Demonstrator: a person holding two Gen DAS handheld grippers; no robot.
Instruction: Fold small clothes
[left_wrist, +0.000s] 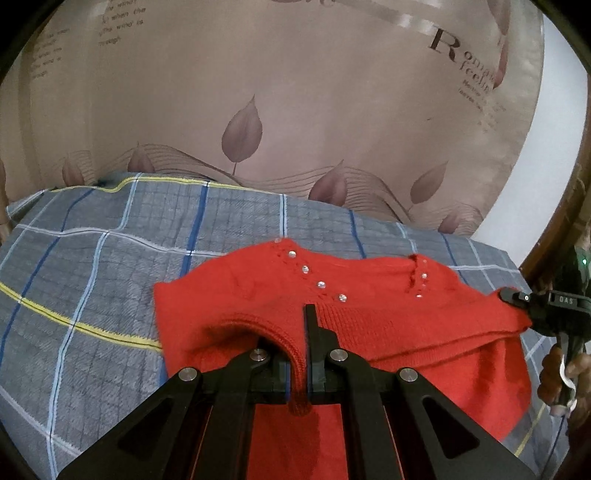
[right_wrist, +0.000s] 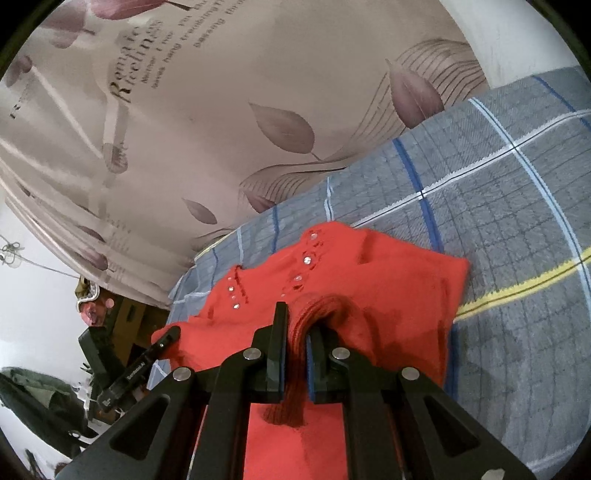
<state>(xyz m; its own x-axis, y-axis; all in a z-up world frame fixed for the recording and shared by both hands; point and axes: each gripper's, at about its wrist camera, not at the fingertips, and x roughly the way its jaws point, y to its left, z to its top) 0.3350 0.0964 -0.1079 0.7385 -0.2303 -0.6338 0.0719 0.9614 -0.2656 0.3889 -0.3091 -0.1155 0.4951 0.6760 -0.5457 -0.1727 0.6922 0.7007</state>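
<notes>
A red knit sweater (left_wrist: 369, 295) with small rhinestones lies partly lifted over a grey plaid bedsheet (left_wrist: 92, 277). My left gripper (left_wrist: 295, 332) is shut on the sweater's ribbed hem, and a fold of knit hangs down between its fingers. At the right edge of that view my right gripper (left_wrist: 509, 295), held in a person's hand (left_wrist: 554, 373), pinches another corner of the hem. In the right wrist view my right gripper (right_wrist: 297, 321) is shut on a bunched ribbed edge of the sweater (right_wrist: 388, 280). The left gripper (right_wrist: 170, 334) grips the cloth at the lower left.
A beige curtain (left_wrist: 295, 92) printed with leaves and lettering hangs just behind the bed. A white wall (left_wrist: 546, 147) shows to the right of it. Dark furniture and clutter (right_wrist: 110, 332) stand beyond the bed's edge in the right wrist view. The bedsheet (right_wrist: 517, 221) stretches away to the right.
</notes>
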